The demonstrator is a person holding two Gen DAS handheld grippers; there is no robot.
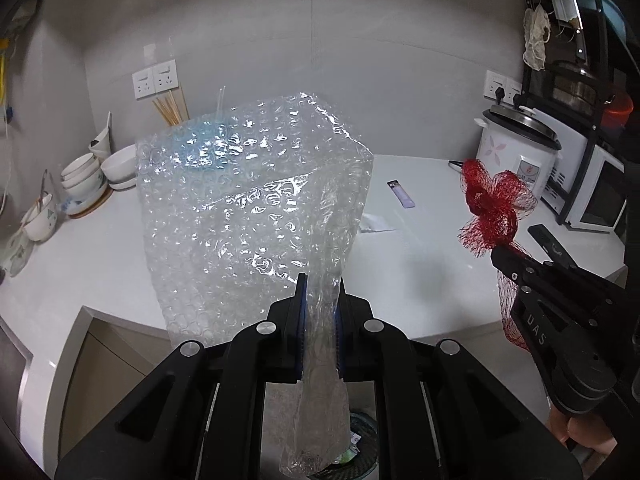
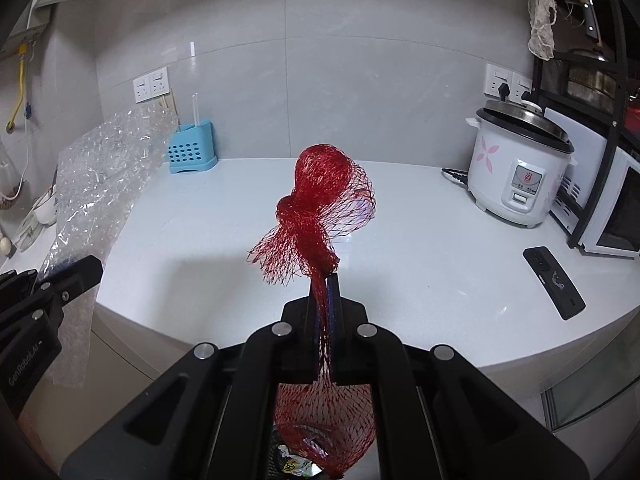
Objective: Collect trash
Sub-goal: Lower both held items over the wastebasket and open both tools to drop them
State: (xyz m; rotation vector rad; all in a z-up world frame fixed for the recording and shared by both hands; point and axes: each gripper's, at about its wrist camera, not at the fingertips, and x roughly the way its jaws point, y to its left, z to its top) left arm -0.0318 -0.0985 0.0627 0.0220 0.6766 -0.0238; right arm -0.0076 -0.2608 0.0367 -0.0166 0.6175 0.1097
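Note:
My left gripper (image 1: pixel 320 284) is shut on a large sheet of clear bubble wrap (image 1: pixel 248 208), held upright above the counter edge; its tail hangs down below the fingers. It also shows in the right wrist view (image 2: pixel 100 176) at the left. My right gripper (image 2: pixel 325 280) is shut on a knotted red mesh net bag (image 2: pixel 320 208), which hangs down under the fingers too. The net bag shows at the right of the left wrist view (image 1: pixel 494 204). A dark trash bin (image 1: pixel 364 440) with rubbish in it sits below both grippers.
A white counter (image 2: pixel 420 264) holds a rice cooker (image 2: pixel 516 172), a black remote-like bar (image 2: pixel 554 282), a blue utensil holder (image 2: pixel 192 146), a purple lighter (image 1: pixel 400 194), a white paper scrap (image 1: pixel 376 224) and stacked bowls (image 1: pixel 88 176). A microwave on a black rack (image 2: pixel 612 208) stands at the right.

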